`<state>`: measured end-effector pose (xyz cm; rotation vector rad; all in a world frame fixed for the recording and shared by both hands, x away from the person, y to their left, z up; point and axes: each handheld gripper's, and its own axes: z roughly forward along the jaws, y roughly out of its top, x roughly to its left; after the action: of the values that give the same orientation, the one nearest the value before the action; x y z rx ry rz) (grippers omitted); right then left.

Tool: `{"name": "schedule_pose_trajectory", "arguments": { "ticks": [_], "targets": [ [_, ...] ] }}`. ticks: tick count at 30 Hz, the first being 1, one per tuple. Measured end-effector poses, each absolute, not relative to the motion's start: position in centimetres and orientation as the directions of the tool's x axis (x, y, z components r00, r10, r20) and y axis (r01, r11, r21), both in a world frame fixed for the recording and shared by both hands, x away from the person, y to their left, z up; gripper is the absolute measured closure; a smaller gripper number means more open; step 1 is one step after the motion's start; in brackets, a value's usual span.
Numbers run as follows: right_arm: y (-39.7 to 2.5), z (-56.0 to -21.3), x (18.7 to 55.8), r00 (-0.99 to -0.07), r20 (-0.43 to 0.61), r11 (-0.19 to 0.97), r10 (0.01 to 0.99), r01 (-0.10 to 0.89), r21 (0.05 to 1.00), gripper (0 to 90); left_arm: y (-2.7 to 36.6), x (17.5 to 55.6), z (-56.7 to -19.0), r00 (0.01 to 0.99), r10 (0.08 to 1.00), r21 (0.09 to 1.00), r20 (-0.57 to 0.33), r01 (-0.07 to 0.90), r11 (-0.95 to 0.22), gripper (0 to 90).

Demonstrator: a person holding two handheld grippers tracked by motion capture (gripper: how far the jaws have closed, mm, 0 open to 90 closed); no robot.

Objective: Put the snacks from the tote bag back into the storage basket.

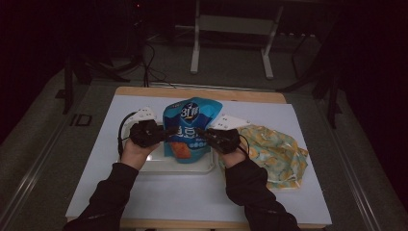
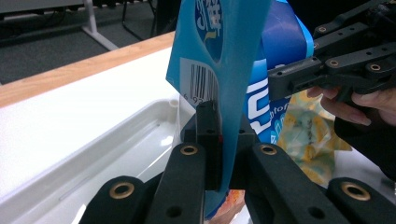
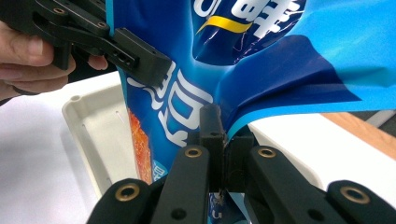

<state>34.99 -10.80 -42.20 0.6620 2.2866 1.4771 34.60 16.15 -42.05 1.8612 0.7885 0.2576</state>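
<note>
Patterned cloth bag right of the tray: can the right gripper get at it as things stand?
Probably not yet: the right gripper is shut on the blue snack bag. The patterned cloth bag lies uncovered beside that hand, so after release the way looks free.

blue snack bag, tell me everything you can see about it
The blue snack bag is a glossy plastic pouch with white lettering, a yellow swoosh, an orange food picture low on its front and a barcode on the back. It is held upright over the white tray, its film creased and buckled. The left gripper pinches one side edge and the right gripper the other, both jaws closed on the film. A yellow patterned cloth bag lies beside it.
</note>
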Motion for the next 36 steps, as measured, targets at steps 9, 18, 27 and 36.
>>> {"name": "schedule_pose_trajectory", "arguments": {
  "ticks": [9,18,27,36],
  "targets": [
    [-10.6,-43.6,35.3,-0.832,-0.018,0.361,0.554,0.22,0.906,89.0,16.4,35.2,-43.7,0.772,0.609,0.889,-0.185,0.395,-0.23,87.6],
    [-10.8,-44.2,35.2,-0.834,0.0,0.349,0.552,0.232,0.908,88.8,16.6,35.0,-44.3,0.786,0.591,0.897,-0.181,0.378,-0.229,87.2],
    [-11.1,-44.1,35.2,-0.84,0.021,0.341,0.543,0.243,0.908,86.0,16.7,34.5,-44.0,0.786,0.595,0.896,-0.167,0.373,-0.241,82.7],
    [-11.4,-43.3,35.2,-0.842,0.028,0.342,0.539,0.249,0.906,64.0,17.1,33.9,-43.9,0.787,0.592,0.902,-0.177,0.37,-0.222,64.7]
  ]
}}
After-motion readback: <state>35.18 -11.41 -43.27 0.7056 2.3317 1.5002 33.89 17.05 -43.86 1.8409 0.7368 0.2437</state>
